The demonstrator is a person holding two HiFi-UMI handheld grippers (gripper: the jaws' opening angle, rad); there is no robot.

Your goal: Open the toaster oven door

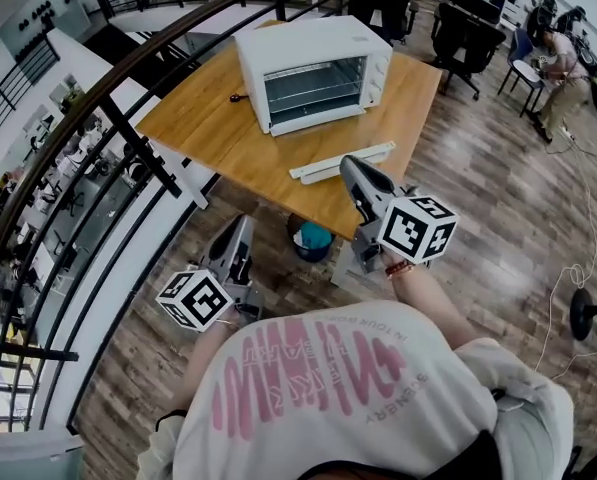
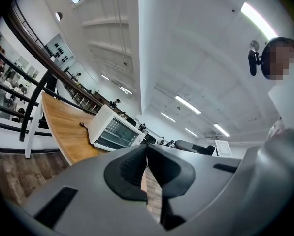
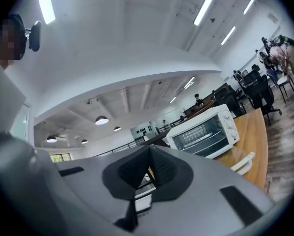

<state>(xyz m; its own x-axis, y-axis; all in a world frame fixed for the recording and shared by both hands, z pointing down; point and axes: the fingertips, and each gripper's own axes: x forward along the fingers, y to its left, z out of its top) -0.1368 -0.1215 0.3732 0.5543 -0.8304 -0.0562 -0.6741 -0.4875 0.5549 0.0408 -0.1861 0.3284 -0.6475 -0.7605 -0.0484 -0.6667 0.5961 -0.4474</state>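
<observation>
- The table [image 1: 208,138] carries it all. The person stands off its near edge, so step in closer first.
- The toaster oven [image 1: 313,68] sits toward the far edge, door shut, glass facing this way.
- A white bar [image 1: 318,169] lies along the near edge. Reach over it, don't knock it.
- The left gripper [image 2: 147,145] and right gripper [image 3: 150,147] are both pressed together with nothing in them. I'd spread one, catch the door's top, and pull down gently.
</observation>
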